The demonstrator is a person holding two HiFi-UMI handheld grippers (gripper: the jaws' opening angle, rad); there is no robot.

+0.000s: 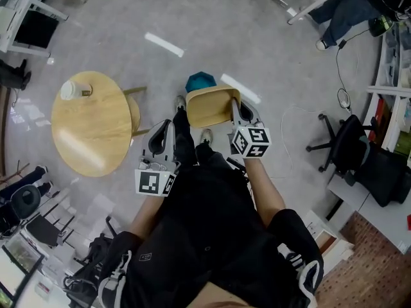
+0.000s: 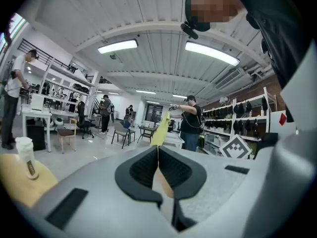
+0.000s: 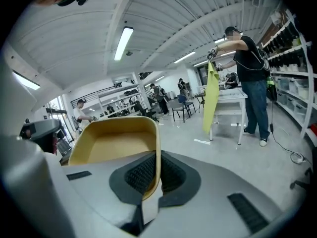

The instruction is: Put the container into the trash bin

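A tan, tray-like container (image 1: pixel 209 106) hangs in front of me, and my right gripper (image 1: pixel 235 105) is shut on its right rim. In the right gripper view that rim runs between the closed pads, with the container (image 3: pixel 119 143) spreading to the left of the right gripper (image 3: pixel 157 155). A teal trash bin (image 1: pixel 200 81) stands on the floor just beyond the container, which partly hides it. My left gripper (image 1: pixel 168 124) is to the container's left and apart from it. Its jaws meet at the tips, and nothing is held in the left gripper (image 2: pixel 157 150).
A round wooden table (image 1: pixel 90 124) with a lidded cup (image 1: pixel 70 90) stands to the left; the cup (image 2: pixel 27 157) also shows in the left gripper view. An office chair (image 1: pixel 350 143) and shelves are at the right. A person (image 3: pixel 250 63) stands by a white table farther off.
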